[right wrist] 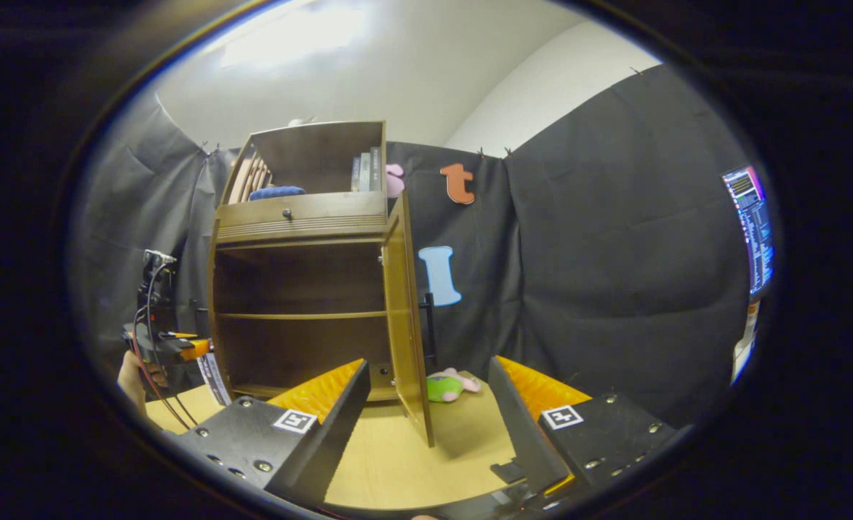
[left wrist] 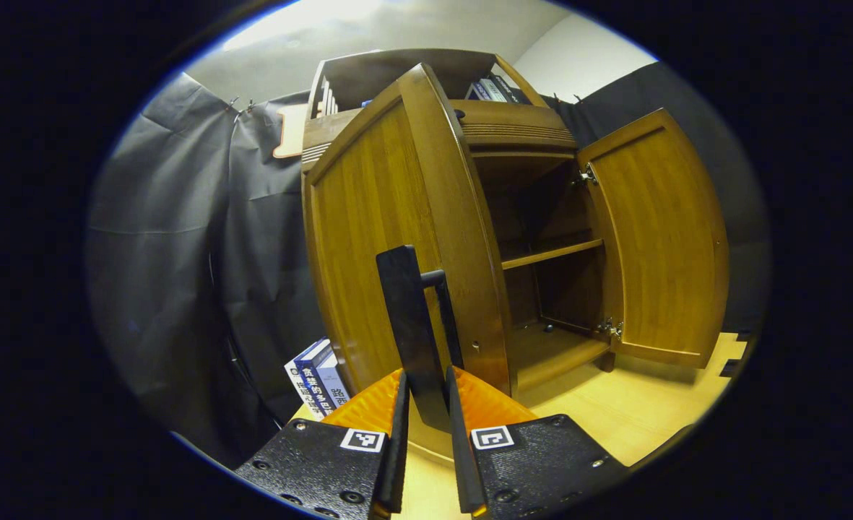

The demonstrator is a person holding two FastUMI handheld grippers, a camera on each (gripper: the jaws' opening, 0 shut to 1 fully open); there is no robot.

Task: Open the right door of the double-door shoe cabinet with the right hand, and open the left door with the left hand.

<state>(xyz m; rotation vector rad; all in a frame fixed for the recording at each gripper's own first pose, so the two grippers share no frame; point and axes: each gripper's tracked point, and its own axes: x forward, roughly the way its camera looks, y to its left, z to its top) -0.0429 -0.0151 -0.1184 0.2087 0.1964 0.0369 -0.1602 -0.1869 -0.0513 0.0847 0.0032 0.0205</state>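
Shoe cabinet (right wrist: 300,289) stands at the back of the desk (right wrist: 397,455), both doors swung out. Going left to right: the left gripper (left wrist: 426,404) is clenched on the left door's (left wrist: 390,238) dark handle (left wrist: 412,325), so it can pull that door wide. The right door (right wrist: 404,318) is already open, so the right gripper (right wrist: 426,412) hangs released, fingers spread, holding nothing.

Double-door shoe cabinet of brown varnished wood (right wrist: 300,217), standing upright on a pale wooden floor; both doors swung wide; left door (left wrist: 390,238) with black bar handle (left wrist: 412,325); right door (left wrist: 661,238) on metal hinges; one inner shelf (left wrist: 550,254), bare
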